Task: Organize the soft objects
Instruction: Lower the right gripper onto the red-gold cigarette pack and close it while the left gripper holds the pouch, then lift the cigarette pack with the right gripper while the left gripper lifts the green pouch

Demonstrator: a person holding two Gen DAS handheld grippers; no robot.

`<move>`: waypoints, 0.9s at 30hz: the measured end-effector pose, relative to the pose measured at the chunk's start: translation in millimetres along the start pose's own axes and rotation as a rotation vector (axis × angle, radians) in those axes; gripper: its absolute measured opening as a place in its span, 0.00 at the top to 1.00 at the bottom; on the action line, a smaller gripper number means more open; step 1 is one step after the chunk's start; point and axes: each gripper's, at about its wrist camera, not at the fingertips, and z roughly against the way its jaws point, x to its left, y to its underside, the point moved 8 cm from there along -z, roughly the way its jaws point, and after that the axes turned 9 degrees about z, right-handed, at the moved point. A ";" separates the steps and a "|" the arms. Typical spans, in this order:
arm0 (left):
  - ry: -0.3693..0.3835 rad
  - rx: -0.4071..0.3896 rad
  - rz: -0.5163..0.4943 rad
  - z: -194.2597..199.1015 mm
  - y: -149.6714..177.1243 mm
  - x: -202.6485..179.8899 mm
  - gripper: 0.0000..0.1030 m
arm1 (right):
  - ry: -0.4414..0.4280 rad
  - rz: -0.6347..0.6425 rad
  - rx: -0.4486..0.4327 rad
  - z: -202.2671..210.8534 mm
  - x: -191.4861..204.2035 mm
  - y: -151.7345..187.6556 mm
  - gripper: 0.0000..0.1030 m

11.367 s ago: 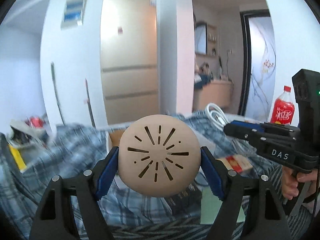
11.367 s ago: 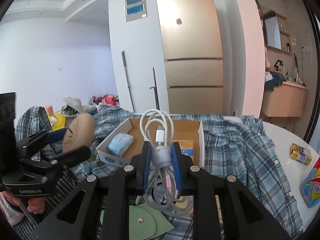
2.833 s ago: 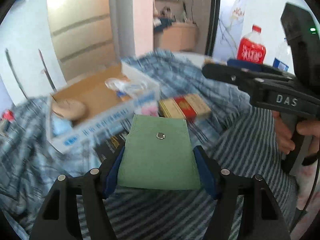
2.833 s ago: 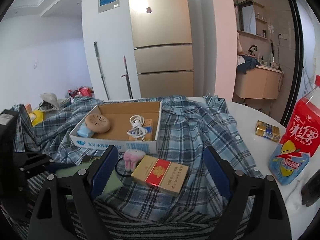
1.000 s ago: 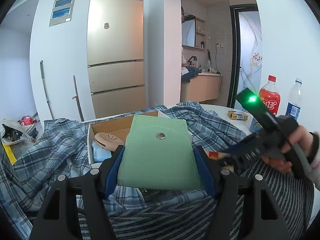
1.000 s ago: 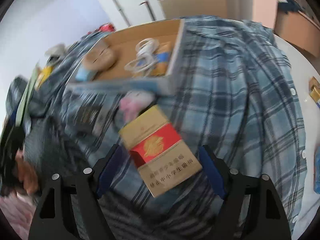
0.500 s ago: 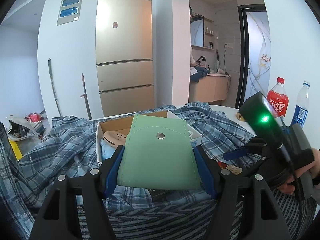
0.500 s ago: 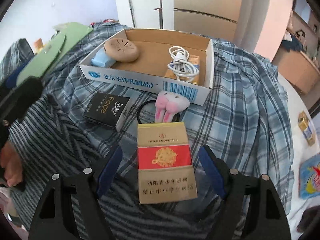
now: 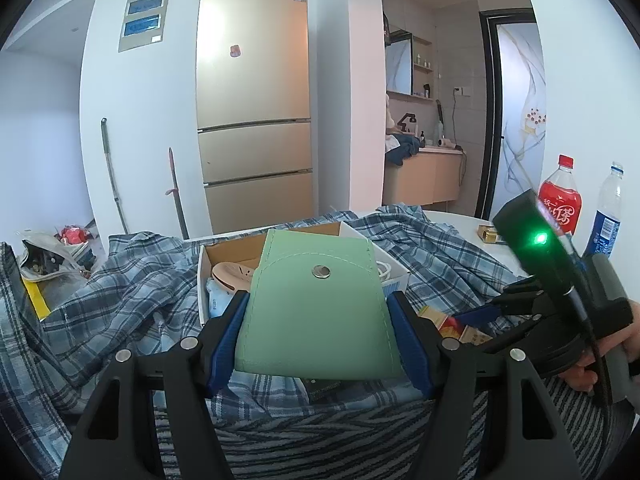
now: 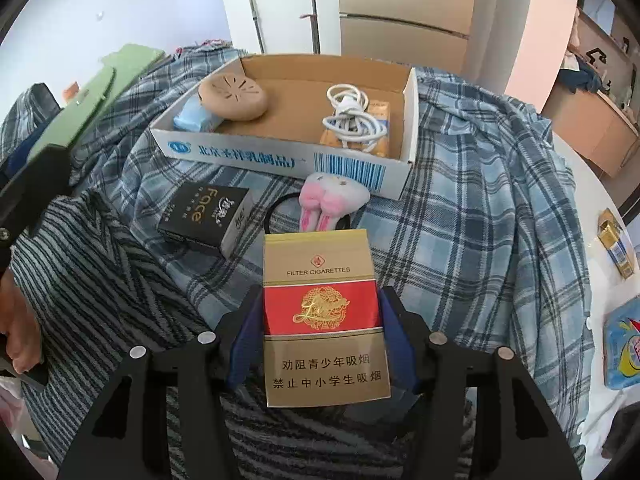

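Now the right gripper (image 10: 320, 332) has just been closing, and its jaws sit tight on both sides of the cigarette pack (image 10: 322, 320), which lies on the striped cloth (image 10: 100, 280). The left gripper (image 9: 318, 328) carries the green pouch (image 9: 316, 304) clamped between its jaws, raised in front of the cardboard box (image 10: 280, 156).

Risks, as I judge them: the pack is held low on its body, so it could tip forward on the lift. The pouch is floppy and gripped by its edges; it may buckle and slide out. Both hands heading for the box could clash.

The box rests on a rumpled plaid shirt (image 10: 480, 220), so it could shift. The black box (image 10: 208, 216) and plush hair tie (image 10: 330, 200) lie just before it. A white tabletop (image 10: 576, 176) shows at right; beyond, a gold fridge (image 9: 254, 120) and drink bottles (image 9: 560, 204).
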 end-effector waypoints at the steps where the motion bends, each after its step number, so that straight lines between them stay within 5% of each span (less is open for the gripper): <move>1: -0.003 -0.005 -0.001 0.9 -0.3 0.2 0.31 | 0.006 -0.004 -0.013 3.6 -0.1 -1.1 0.46; 8: -0.037 -0.058 -0.008 11.5 -3.9 0.0 0.31 | 0.019 -0.087 -0.206 36.5 -1.8 -20.4 0.46; 16: -0.076 -0.122 -0.006 24.6 -9.8 4.2 0.31 | 0.088 -0.033 -0.433 75.3 18.7 -39.4 0.46; 27: -0.153 -0.166 -0.016 32.8 -20.4 9.3 0.31 | 0.129 -0.012 -0.500 92.2 26.8 -48.3 0.46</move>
